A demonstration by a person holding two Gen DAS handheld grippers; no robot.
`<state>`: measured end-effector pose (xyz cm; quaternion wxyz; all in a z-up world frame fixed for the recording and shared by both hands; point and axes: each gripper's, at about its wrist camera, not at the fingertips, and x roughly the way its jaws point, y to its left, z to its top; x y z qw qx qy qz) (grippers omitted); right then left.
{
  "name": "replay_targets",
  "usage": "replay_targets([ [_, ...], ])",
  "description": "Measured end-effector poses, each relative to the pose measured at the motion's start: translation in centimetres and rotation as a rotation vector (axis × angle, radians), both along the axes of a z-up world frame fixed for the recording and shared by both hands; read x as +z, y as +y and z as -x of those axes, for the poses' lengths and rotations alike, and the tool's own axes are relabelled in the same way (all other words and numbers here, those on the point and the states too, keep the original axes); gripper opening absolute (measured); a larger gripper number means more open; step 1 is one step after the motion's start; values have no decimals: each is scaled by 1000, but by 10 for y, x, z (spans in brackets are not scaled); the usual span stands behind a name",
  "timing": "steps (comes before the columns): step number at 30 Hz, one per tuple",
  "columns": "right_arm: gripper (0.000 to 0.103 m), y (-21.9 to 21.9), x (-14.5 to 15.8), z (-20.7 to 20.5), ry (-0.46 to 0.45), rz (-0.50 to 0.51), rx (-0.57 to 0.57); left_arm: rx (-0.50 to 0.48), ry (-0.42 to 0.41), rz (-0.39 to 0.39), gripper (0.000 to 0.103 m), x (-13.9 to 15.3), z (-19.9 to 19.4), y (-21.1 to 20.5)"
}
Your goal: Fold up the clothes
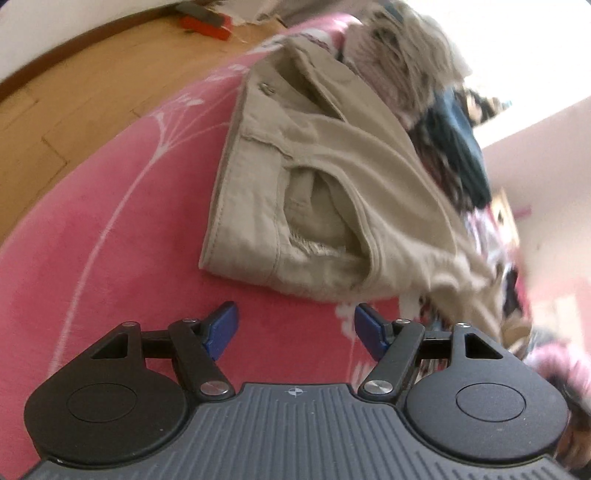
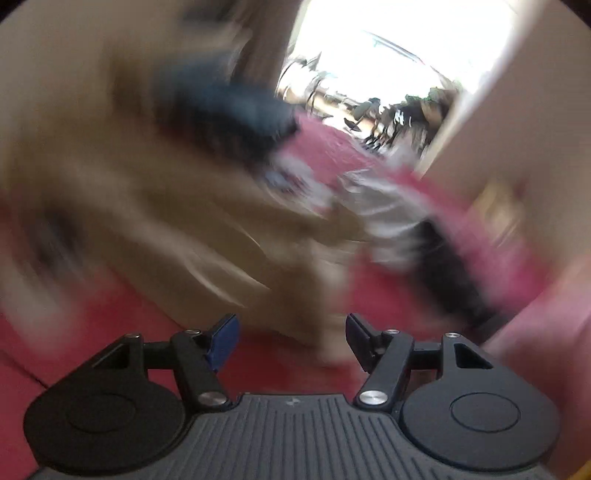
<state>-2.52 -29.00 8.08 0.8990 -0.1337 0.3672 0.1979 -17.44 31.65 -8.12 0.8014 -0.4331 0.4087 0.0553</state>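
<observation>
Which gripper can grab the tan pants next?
Probably the left gripper: open, empty, with the beige trousers lying just ahead on the pink blanket. The right gripper is open too, but its view is blurred.

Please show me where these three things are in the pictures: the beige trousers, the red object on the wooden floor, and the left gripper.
beige trousers point(image 1: 325, 177): left wrist view, on the cloth near the pocket opening.
red object point(image 1: 207, 24): left wrist view, on its red top.
left gripper point(image 1: 295, 328): left wrist view, midway between the blue fingertips, open.

Your left gripper point(image 1: 296, 328) points downward with its jaws apart and nothing between them; your right gripper point(image 2: 291, 338) is likewise spread and empty.
</observation>
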Motion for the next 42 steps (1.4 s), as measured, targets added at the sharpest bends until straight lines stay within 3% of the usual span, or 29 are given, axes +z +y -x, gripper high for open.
replay_targets([
  [2, 67, 4, 1, -3, 149, -381, -33, 69, -27, 50, 70, -7, -1, 3],
  [4, 67, 30, -19, -10, 281, -645, -21, 130, -43, 79, 70, -13, 0, 3],
  [6, 67, 66, -46, -23, 385, -790, -30, 170, -57, 72, 70, -14, 1, 0],
  [8, 67, 105, -73, -39, 448, -859, -86, 204, -74, 58, 70, -13, 1, -4],
  [10, 65, 131, -98, -61, 492, -902, -177, 239, -91, 45, 69, -12, 0, -5],
  [15, 54, 140, -146, -102, 576, -1028, -426, 279, -124, -6, 64, -6, -2, 0],
  [18, 42, 138, -160, -104, 638, -1126, -493, 272, -131, -61, 59, -2, -4, 3],
  [21, 30, 133, -178, -105, 648, -1173, -546, 287, -111, -65, 50, -5, -10, 7],
  [26, 29, 122, -198, -101, 696, -1225, -651, 292, -90, -38, 46, -9, -11, 7],
  [29, 33, 121, -195, -93, 688, -1178, -675, 258, -69, 7, 54, -14, -9, 3],
  [31, 37, 122, -199, -95, 693, -1167, -684, 235, -73, -10, 61, -13, -10, -2],
  [33, 37, 123, -204, -99, 698, -1177, -694, 237, -74, -36, 61, -10, -15, -7],
  [35, 32, 126, -209, -107, 687, -1209, -697, 256, -71, -77, 49, -6, -19, -10],
  [37, 19, 126, -205, -107, 663, -1231, -684, 269, -71, -112, 27, -1, -20, -10],
  [38, 7, 126, -200, -106, 647, -1232, -673, 265, -76, -133, 21, 4, -19, -10],
  [42, 6, 124, -167, -91, 580, -1179, -538, 223, -115, -207, 16, 29, -16, -4],
])
